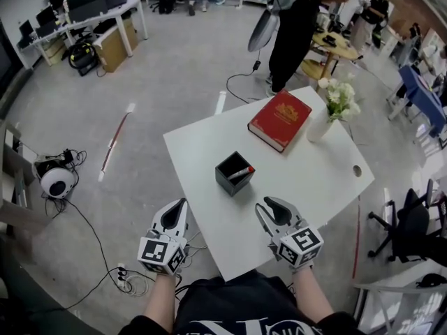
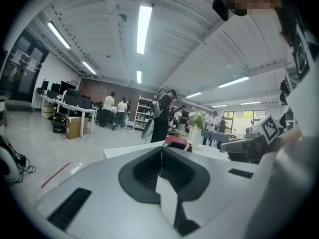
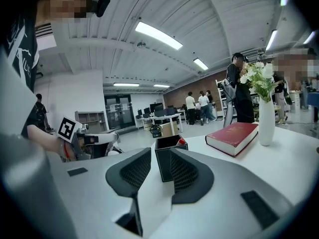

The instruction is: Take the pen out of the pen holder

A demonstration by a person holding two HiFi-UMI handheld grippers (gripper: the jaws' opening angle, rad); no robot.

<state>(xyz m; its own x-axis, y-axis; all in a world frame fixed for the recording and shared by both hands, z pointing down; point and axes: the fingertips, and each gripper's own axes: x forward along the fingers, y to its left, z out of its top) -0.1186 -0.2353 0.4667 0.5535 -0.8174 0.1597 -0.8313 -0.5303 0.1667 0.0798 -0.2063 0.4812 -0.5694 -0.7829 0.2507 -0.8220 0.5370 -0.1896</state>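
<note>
Nearest, the left tool [image 1: 181, 204] hangs just beside the near edge of the white surface [image 1: 307, 180], its jaws pressed together and empty. The right tool [image 1: 269, 203] is over that edge, jaws narrowly apart with nothing between them, pointing at the black pen holder [image 1: 224, 181] ahead. A pen [image 1: 241, 173] with a red cap leans inside the holder. Farther back are a red book [image 1: 279, 119] and a vase [image 1: 318, 128] of white flowers.
</note>
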